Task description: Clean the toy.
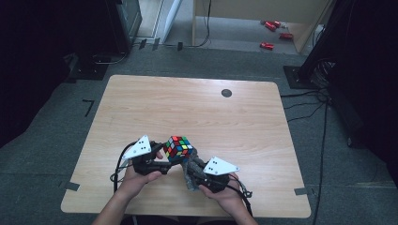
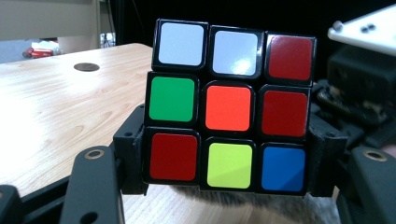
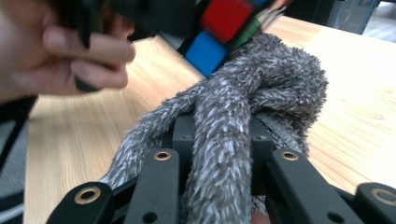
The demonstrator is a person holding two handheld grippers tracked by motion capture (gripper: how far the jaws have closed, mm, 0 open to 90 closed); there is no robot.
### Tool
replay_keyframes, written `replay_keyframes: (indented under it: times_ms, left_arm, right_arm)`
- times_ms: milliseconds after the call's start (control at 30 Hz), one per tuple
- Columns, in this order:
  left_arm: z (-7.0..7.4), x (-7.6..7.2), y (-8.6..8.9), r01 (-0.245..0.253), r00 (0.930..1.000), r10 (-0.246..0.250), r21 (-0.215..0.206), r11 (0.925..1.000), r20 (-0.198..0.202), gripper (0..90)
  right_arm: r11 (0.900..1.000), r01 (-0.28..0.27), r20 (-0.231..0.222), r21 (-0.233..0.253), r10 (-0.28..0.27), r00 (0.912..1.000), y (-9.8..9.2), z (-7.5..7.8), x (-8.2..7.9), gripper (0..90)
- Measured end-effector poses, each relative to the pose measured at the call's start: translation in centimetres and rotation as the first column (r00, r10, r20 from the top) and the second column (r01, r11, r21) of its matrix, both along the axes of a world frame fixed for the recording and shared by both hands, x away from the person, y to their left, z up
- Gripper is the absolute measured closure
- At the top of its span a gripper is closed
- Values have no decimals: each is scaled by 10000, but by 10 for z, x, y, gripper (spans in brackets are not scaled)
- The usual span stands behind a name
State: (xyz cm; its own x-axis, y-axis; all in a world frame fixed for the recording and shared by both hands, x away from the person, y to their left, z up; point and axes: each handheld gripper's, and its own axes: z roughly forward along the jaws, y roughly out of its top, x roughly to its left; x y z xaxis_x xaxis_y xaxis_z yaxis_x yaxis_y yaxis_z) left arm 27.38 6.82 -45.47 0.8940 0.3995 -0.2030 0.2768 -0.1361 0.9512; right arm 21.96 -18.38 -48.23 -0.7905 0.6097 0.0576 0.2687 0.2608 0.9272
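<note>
A scrambled Rubik's cube (image 1: 178,147) is held just above the near middle of the wooden table (image 1: 187,108). My left gripper (image 1: 164,164) is shut on it; in the left gripper view the cube (image 2: 229,107) sits between the two black jaws, its bottom row pinched. My right gripper (image 1: 191,172) is shut on a grey fuzzy cloth (image 1: 190,169). In the right gripper view the cloth (image 3: 233,121) bunches between the jaws and presses against the cube's (image 3: 219,28) underside. The grey fluff (image 2: 224,198) peeks out below the cube.
A small dark round disc (image 1: 226,93) lies at the far right of the table. Cables (image 1: 309,101) trail on the floor to the right. Red items (image 1: 274,33) lie on the floor beyond the table, by a wooden frame.
</note>
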Motion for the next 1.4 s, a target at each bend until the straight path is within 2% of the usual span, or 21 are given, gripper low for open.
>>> replay_keyframes:
  times_ms: [67, 233, 300, 367, 533, 633, 700, 867, 967, 1133, 1233, 1333, 1400]
  left_arm:
    - [0, 0, 1, 16, 10000, -16, -23, 10000, 2, 342]
    - [-2, -1, -3, 127, 9998, -132, 353, 9993, 126, 342]
    - [-1, -1, -3, 132, 9998, -136, 336, 9993, 120, 341]
    - [-1, -1, -3, 51, 9999, -54, 302, 9995, 103, 341]
    - [0, 1, 2, -138, 9999, 138, 151, 9998, -7, 341]
    - [-1, 2, 2, -138, 9999, 138, 175, 9998, -32, 341]
    - [-1, 2, 2, -99, 9999, 99, 215, 9997, -20, 341]
    - [-3, 1, 0, -55, 10000, 54, 366, 9993, 12, 341]
    - [-2, 1, 0, -96, 10000, 96, 360, 9993, 0, 341]
    - [-1, 3, 5, -247, 9996, 248, 115, 9996, -109, 341]
    - [-2, 4, 5, -244, 9996, 246, 169, 9996, -108, 341]
    - [-2, 3, 4, -171, 9998, 173, 160, 9997, -130, 341]
    - [-2, 2, 2, -127, 9999, 129, 319, 9994, -58, 341]
  right_arm:
    - [9999, 94, 119, -35, -93, 9999, -2, 3, 0, 729]
    - [9941, 698, 496, 825, -741, 9960, -19, 15, 3, 729]
    - [9936, 706, 540, 882, -755, 9957, -21, 16, 3, 729]
    - [9950, 566, 496, 819, -608, 9969, -19, 14, 3, 730]
    - [9995, 86, 249, 317, -94, 9996, -7, 6, 1, 728]
    - [9999, 73, 272, 133, -76, 9996, -5, 5, 0, 728]
    - [9996, 201, 376, 196, -209, 9991, -8, 7, 1, 728]
    - [9951, 592, 643, 796, -644, 9959, -19, 15, 3, 728]
    - [9967, 460, 596, 667, -500, 9970, -15, 10, 2, 726]
    - [9998, 62, 321, 200, -68, 9995, -2, 1, 0, 724]
    - [10000, 14, 306, 24, -15, 9995, 1, -1, -1, 724]
    - [9999, 158, 442, 62, -161, 9989, -3, 2, 0, 724]
    - [9985, 418, 610, 360, -439, 9972, -9, 7, 0, 724]
